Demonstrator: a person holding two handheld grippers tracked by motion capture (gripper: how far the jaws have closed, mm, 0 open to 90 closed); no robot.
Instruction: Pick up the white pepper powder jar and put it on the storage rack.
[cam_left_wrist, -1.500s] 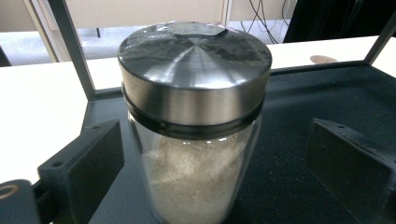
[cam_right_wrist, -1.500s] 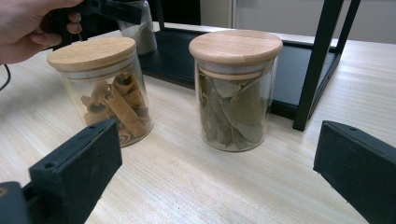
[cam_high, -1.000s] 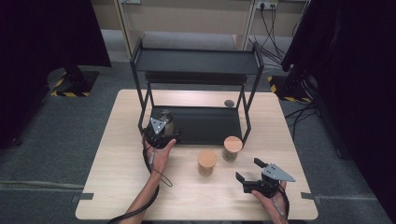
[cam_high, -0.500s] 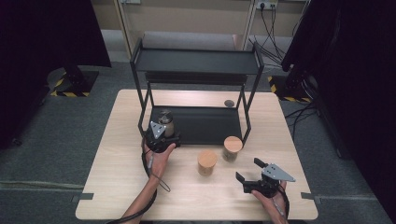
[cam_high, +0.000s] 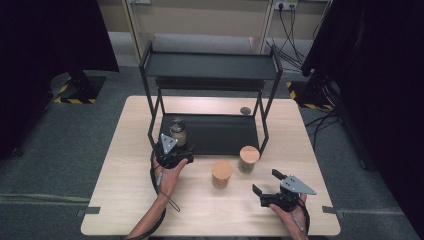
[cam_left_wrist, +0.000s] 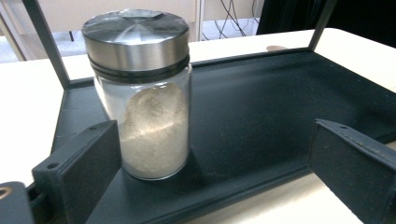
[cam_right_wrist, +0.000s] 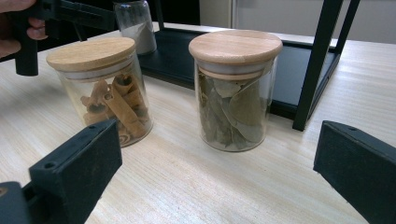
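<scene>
Powder jar (cam_left_wrist: 142, 93) first: a glass jar with a brushed steel lid, about half full of pale powder, standing upright on the left end of the black bottom tray (cam_high: 225, 135) of the metal rack (cam_high: 210, 65). No label or writing can be read on it. My left claw (cam_high: 172, 145) is wide open around it; in the left gripper view one jaw sits just beside the glass, though I cannot tell if it touches, and the other jaw is well apart, so it has hold of nothing.

On the wooden counter (cam_high: 125, 190), in front of the rack, stands a cinnamon-stick jar (cam_high: 221, 173) with a wooden lid, and just to its right a bay-leaf jar (cam_high: 249, 158) with the same kind of lid, near the rack's front right leg. Neither carries any readable label.

My right claw (cam_high: 267, 185) is farthest right, low over the counter, jaws spread wide and empty, pointed toward those two jars.
</scene>
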